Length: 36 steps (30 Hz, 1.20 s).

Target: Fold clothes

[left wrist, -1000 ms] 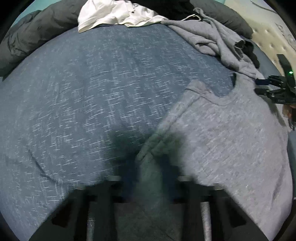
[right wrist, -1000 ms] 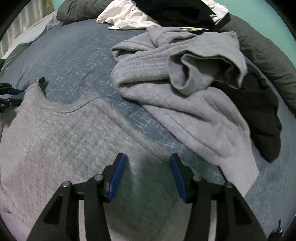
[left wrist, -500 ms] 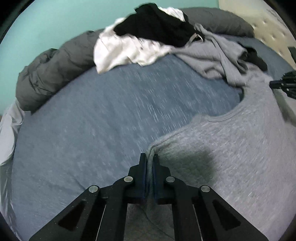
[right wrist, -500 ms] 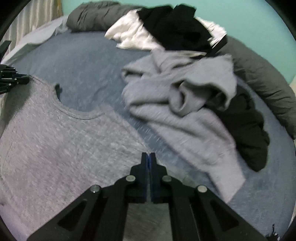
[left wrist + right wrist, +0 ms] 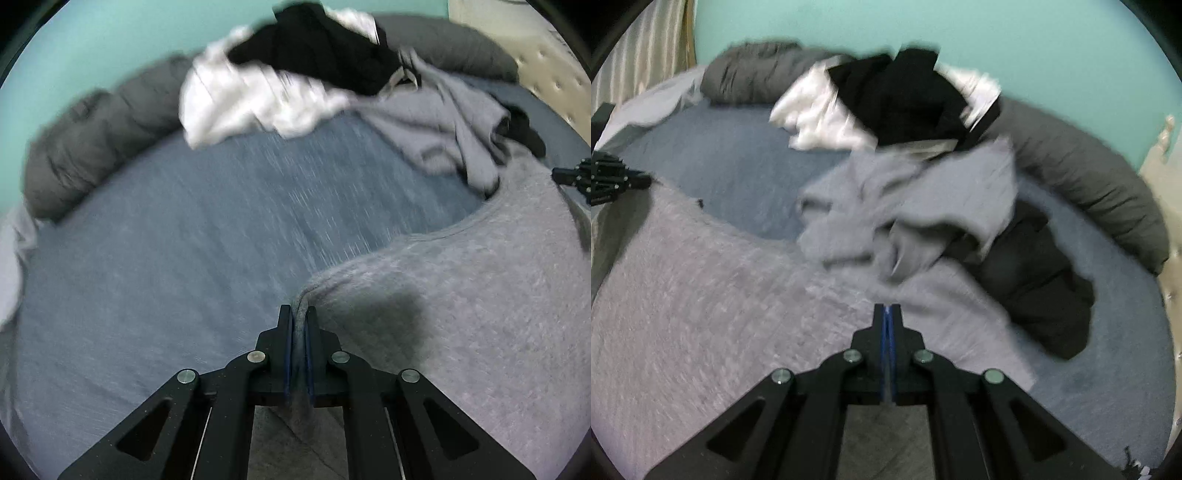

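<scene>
The grey T-shirt point(image 5: 480, 302) lies spread on the bed point(image 5: 184, 258), on the blue sheet, with its curved neckline turned toward the pile of clothes point(image 5: 905, 206) at the far side of the bed.

In the left wrist view the left gripper point(image 5: 299, 314) is clenched on a fold of the T-shirt at the shoulder left of the neckline; the grey cloth stands up between the 2 fingers point(image 5: 285, 325) and is pulled into a small ridge. The right gripper point(image 5: 570, 176) shows here only as a dark tip at the right edge, at the other shoulder.

In the right wrist view the right gripper point(image 5: 887, 314) is closed completely, with only a thin blue line between the fingers point(image 5: 877, 325). Grey cloth lies all around the tips, but the blur hides whether any of it is pinched. The left gripper point(image 5: 618, 181) is at the left edge, at the far shoulder of the T-shirt.

Only the right wrist view shows the black garment point(image 5: 1041, 280) just beside the pile, touching the grey sweatshirt point(image 5: 923, 206). Both views show the white garment point(image 5: 251, 103) behind the pile and the dark grey blanket point(image 5: 1089, 177) along the far edge.
</scene>
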Available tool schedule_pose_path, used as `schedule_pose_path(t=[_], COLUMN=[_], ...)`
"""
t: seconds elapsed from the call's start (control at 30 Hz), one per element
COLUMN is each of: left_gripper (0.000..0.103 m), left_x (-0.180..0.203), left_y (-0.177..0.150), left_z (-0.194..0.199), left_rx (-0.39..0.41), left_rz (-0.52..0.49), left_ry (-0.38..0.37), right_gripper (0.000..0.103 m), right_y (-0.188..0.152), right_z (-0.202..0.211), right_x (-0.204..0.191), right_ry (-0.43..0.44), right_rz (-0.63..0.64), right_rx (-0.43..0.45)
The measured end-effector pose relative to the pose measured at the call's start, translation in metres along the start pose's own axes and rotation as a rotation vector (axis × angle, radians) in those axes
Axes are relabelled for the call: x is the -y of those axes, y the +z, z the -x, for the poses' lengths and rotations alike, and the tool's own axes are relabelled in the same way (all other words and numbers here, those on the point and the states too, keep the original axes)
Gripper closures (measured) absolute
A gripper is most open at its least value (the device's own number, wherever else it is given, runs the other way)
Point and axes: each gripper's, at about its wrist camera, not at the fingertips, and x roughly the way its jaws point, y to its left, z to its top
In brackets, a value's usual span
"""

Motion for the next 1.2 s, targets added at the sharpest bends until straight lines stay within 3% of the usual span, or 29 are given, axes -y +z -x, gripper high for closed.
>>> schedule_pose_path(t=[0.13,0.23,0.3,0.37,0.57,0.7,0.77,0.83,1.03,1.2], left_gripper=[0.091,0.077,0.073,0.063,0.049,0.046,0.046,0.046,0.046,0.046], left_x=[0.002,-0.001,-0.008,-0.015,-0.035,-0.03,-0.025,-0.02,0.01,0.033], left_y=[-0.012,-0.017,-0.017,-0.016,-0.028,-0.068,-0.093,-0.123,-0.209,-0.267], left_z=[-0.019,-0.022,-0.012,0.003,0.069,0.111,0.126,0.138,0.174,0.193], left_rx=[-0.022,-0.015,0.003,0.023,0.084,0.055,0.03,-0.009,-0.134,-0.208], left_rz=[0.037,0.073,0.109,0.143,0.229,0.244,0.254,0.276,0.261,0.245], left_ry=[-0.005,-0.003,-0.013,-0.029,-0.087,-0.152,-0.182,-0.22,-0.29,-0.321], right_gripper=[0.102,0.101,0.097,0.086,0.077,0.072,0.061,0.057,0.057,0.057], right_y=[-0.02,-0.028,-0.024,-0.021,-0.015,-0.038,-0.06,-0.088,-0.175,-0.235], right_z=[-0.043,-0.055,-0.05,-0.04,0.022,0.073,0.097,0.116,0.157,0.182], right_x=[-0.016,-0.028,-0.022,-0.013,0.026,0.037,0.035,0.029,-0.008,-0.041], right_ry=[0.046,0.011,0.008,0.0,-0.014,0.072,0.124,0.192,0.294,0.329], right_rz=[-0.009,0.028,-0.004,-0.042,-0.214,-0.326,-0.37,-0.421,-0.456,-0.445], right_rx=[-0.135,-0.164,-0.149,-0.118,0.028,0.069,0.063,0.042,-0.101,-0.236])
